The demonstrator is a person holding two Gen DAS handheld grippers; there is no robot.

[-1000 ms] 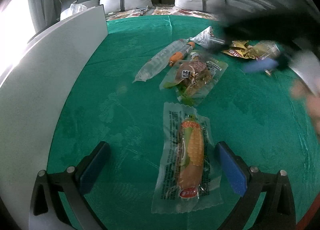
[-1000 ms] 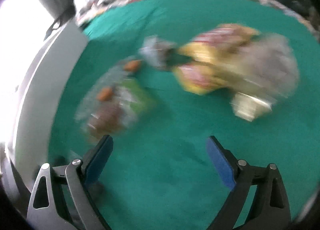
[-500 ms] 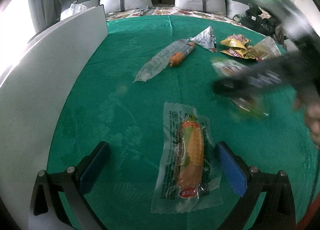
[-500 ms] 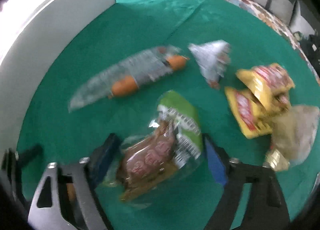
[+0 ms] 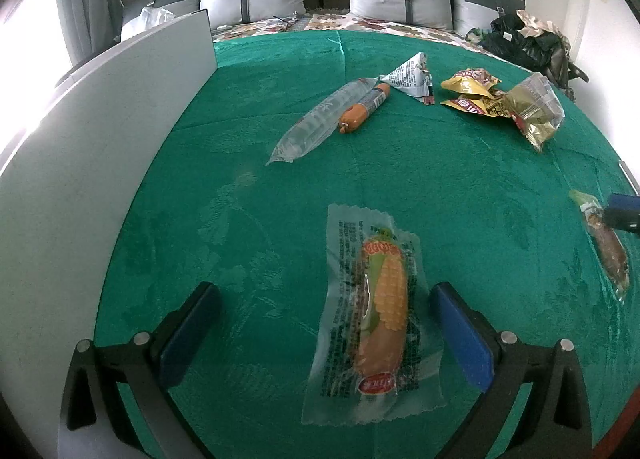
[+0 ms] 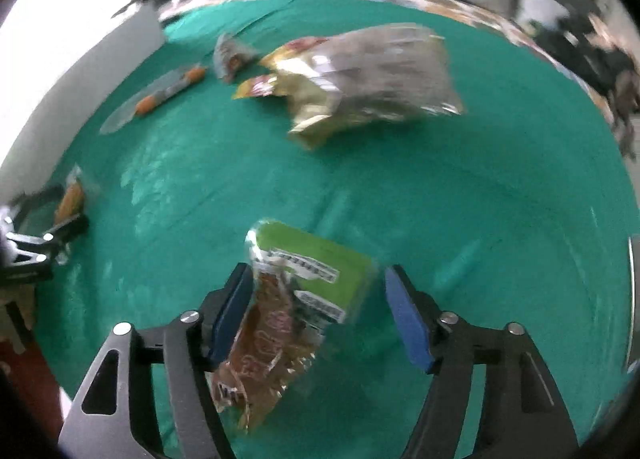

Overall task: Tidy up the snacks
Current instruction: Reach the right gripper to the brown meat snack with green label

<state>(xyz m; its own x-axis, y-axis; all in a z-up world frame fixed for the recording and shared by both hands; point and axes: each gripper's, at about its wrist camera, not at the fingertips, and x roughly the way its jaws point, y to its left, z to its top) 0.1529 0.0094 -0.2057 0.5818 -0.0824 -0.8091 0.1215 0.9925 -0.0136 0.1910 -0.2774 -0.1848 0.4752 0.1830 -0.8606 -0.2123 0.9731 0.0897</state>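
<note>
Green cloth covers the tabletop (image 5: 440, 187) on which the snacks lie scattered. The left gripper (image 5: 324, 331) hovers low with its blue-padded fingers spread wide, released and holding nothing; the corn packet (image 5: 376, 315) lies flat on the cloth between them, nearer the right finger, touching neither. Ahead of that gripper and slightly left lies the clear sausage packet (image 5: 332, 115), and just beyond it a small white triangular packet (image 5: 412, 77). Ahead and to the right sit the yellow snack bags (image 5: 472, 93) beside a crumpled clear-and-gold bag (image 5: 536, 111). A white board (image 5: 100, 131) stands along the left side. The right gripper (image 6: 320, 311) has the green-and-brown snack packet (image 6: 292, 311) between its fingers; the packet presses against the left pad, while a gap shows before the right pad, so the fingers are parted and not clenched on it, though the view is blurred. In the left wrist view this same packet appears at the far right edge, next to a blue pad. From the right wrist view the gold and yellow bags lie ahead, the sausage packet ahead to the left
</note>
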